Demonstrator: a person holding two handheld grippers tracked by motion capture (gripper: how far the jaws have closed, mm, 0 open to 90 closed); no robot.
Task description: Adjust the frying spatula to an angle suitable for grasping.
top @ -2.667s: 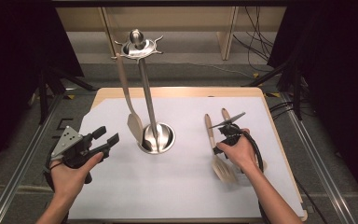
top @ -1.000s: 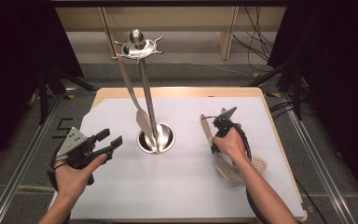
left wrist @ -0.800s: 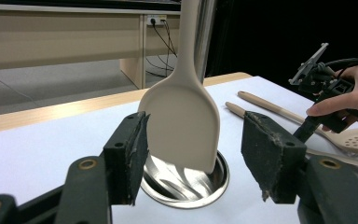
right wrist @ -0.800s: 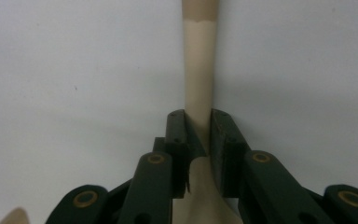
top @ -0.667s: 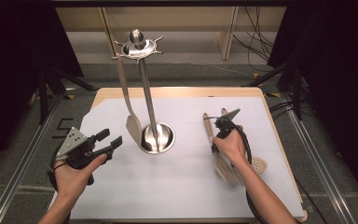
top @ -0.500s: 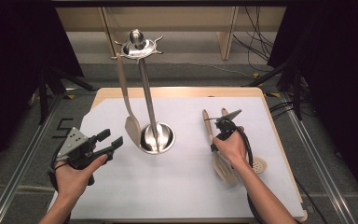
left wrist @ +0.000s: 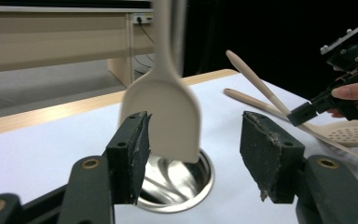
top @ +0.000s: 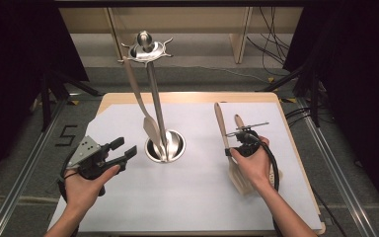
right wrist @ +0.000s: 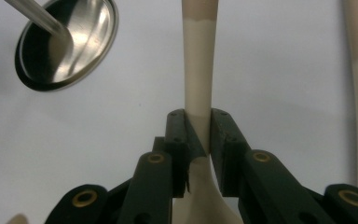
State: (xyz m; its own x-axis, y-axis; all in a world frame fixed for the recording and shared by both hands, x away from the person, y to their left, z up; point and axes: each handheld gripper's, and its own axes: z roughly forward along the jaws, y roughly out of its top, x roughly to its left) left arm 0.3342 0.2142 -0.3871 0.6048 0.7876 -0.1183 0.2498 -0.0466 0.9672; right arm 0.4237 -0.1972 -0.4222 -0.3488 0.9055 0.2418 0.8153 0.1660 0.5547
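Your right gripper (top: 232, 144) pinches the handle of a beige spatula (top: 226, 143) near the right edge of the table (top: 197, 217). In the right gripper view the two black pads (right wrist: 182, 135) press on either side of the pale handle (right wrist: 198, 79), just above where it widens toward the blade. The handle points toward the far edge, and its blade end sits under your right hand (top: 251, 165), tilted and off the white sheet. Just beside it, on the side nearer the right edge, lies a second utensil (top: 240, 122) with a similar wooden-tipped handle; in the left gripper view its head is a perforated spoon (left wrist: 349, 133) flat on the sheet.

Your left gripper (top: 121, 153) hovers near the near-left corner with its jaws spread and nothing between them. In the left gripper view the two pads (left wrist: 270, 158) stand well apart and frame the hanging turner (left wrist: 165, 116) farther off.

That turner (top: 143, 106) hangs from a hook on the crown of the steel utensil stand (top: 150, 89), which rises from a round base (top: 177, 148) at the middle of the table. The turner's blade hangs low, just above the base and close beside the pole.
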